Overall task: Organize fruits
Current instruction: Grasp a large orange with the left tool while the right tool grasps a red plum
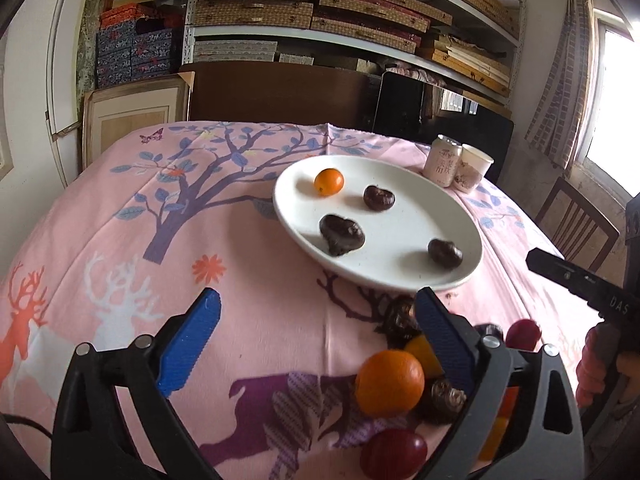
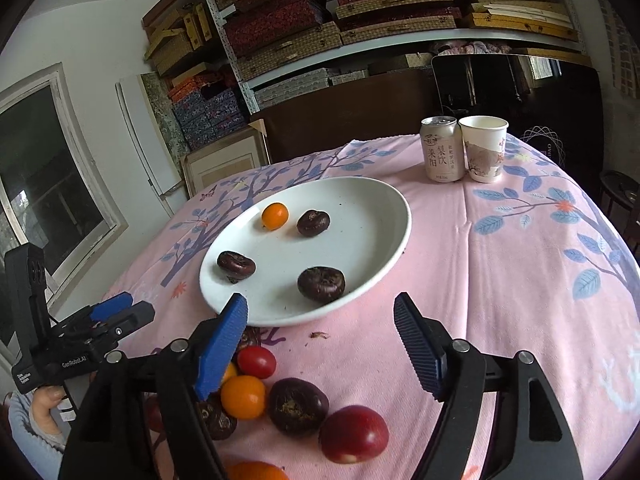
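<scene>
Fruits lie in two groups on the pink tablecloth (image 2: 500, 272): some on the white plate (image 2: 376, 216), the rest in a loose heap (image 2: 280, 400) on the cloth just in front of its near rim. From the right wrist view, going left to right, the left gripper (image 2: 116, 316) hangs off the plate's left side, a hand (image 2: 46, 400) gripping its handle; the heap sits between the two tools; a drinks can (image 2: 440, 150) and a paper cup (image 2: 484, 148) stand touching each other at the far right, well apart from the plate. Nothing blocks the way from the heap to the plate.

The plate holds a small orange fruit (image 2: 275, 216) at the back and three dark brown water chestnuts (image 2: 321, 284), all apart, flat sides down. The heap mixes red tomatoes (image 2: 354, 434), orange fruits (image 2: 243, 396) and more chestnuts, touching.

The right gripper (image 2: 320, 316) has its jaws spread wide and empty; the left gripper's jaws are likewise wide apart, with nothing pinched between them.
</scene>
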Motion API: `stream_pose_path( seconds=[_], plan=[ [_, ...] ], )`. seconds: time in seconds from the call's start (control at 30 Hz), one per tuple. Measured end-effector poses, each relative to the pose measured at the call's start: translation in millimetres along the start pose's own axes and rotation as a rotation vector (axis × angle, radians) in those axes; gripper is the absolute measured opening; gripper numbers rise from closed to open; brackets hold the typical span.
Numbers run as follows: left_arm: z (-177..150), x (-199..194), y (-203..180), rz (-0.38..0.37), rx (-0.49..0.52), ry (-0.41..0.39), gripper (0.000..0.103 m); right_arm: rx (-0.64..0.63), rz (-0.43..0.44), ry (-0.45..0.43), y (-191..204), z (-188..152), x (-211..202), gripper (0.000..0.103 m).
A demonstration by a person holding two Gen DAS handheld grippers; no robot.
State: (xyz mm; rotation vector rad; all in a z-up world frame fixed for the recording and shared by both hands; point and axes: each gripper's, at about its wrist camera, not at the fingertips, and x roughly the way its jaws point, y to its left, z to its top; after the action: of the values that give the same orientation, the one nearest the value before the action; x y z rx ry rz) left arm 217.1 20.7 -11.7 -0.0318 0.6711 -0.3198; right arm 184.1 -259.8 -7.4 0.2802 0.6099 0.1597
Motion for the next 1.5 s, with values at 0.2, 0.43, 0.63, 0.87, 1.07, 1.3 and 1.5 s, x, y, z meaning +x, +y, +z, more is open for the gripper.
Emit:
stream_pose_path(
  seconds=[0.2, 0.43, 0.63, 0.87, 1.07, 1.3, 1.5],
  plan=[
    [-15, -15, -11, -0.042, 0.04, -0.025, 0.098, 0.064, -0.004, -0.033, -14, -11, -22, 0.089],
    [-27, -4, -39, -0.029, 0.191, 0.027, 0.098, 0.087, -0.017, -0.019, -19, -14, -24, 0.092],
    [-21, 4, -11, 0.102, 0.138, 0.052, 0.099, 0.093, -0.022, -0.022, -20, -14, -24, 0.092],
    [-17, -10, 15, 0.037, 0.012, 0.016, 0.099, 0.093, -0.017, -0.025, -21, -15, -27, 0.092],
    [-26, 1, -9, 0.094, 0.136, 0.06, 0.099, 0.07, -0.025, 0.003, -20, -25, -29, 0.092],
    [-27, 8, -10, 0.083, 0.145, 0.089, 0.082, 0.046, -0.041, 0.043, -16, -33, -23, 0.092],
    [-28, 16, -23, 0.066, 0.201, 0.119, 0.078, 0.033, -0.052, 0.061, -14, -36, -20, 0.092]
  ],
)
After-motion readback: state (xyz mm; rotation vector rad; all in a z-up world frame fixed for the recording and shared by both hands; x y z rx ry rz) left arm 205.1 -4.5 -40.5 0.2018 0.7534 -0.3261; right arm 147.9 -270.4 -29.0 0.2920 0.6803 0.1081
